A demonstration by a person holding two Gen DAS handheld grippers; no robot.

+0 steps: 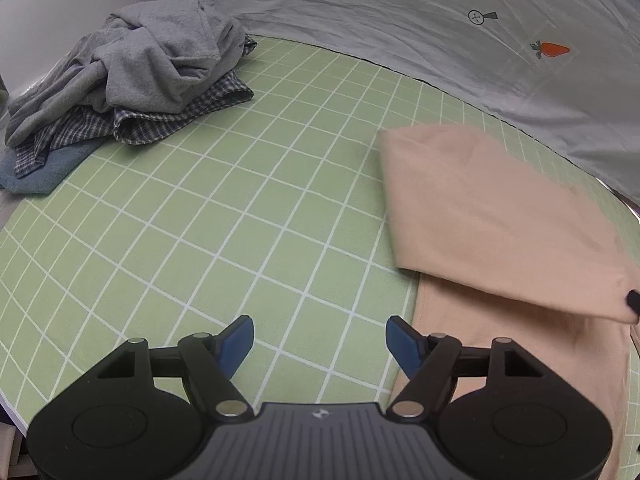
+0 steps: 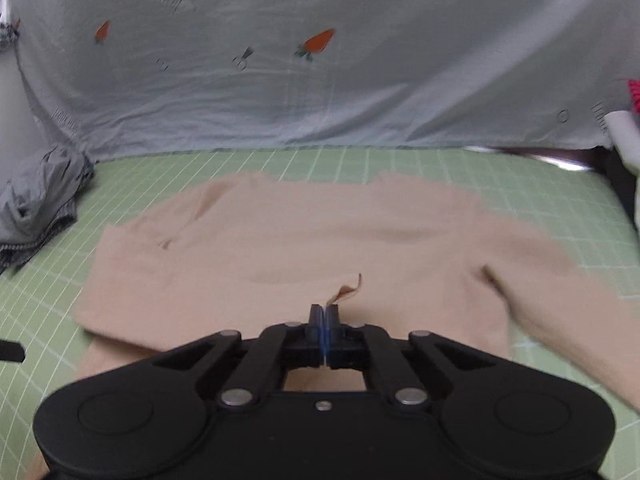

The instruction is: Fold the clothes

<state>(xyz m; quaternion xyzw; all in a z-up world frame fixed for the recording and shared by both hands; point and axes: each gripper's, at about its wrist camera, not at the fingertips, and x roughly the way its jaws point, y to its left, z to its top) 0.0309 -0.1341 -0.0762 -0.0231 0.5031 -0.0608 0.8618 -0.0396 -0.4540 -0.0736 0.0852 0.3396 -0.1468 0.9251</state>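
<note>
A peach long-sleeved top [image 2: 304, 236] lies spread on the green grid mat [image 2: 460, 164], one part folded over itself. My right gripper [image 2: 324, 312] is shut on a pinched edge of that top near its front middle, the cloth lifted into a small peak. In the left wrist view the same peach top [image 1: 492, 216] hangs as a raised fold at the right, and the tip of the right gripper [image 1: 633, 300] shows at its corner. My left gripper [image 1: 320, 340] stands open above the bare mat [image 1: 224, 208], left of the top, holding nothing.
A heap of unfolded clothes [image 1: 132, 76], grey over plaid over blue, sits at the mat's far left [image 2: 40, 196]. A pale sheet with carrot prints [image 2: 320, 80] hangs behind the mat. A white and pink object [image 2: 628, 128] is at the right edge.
</note>
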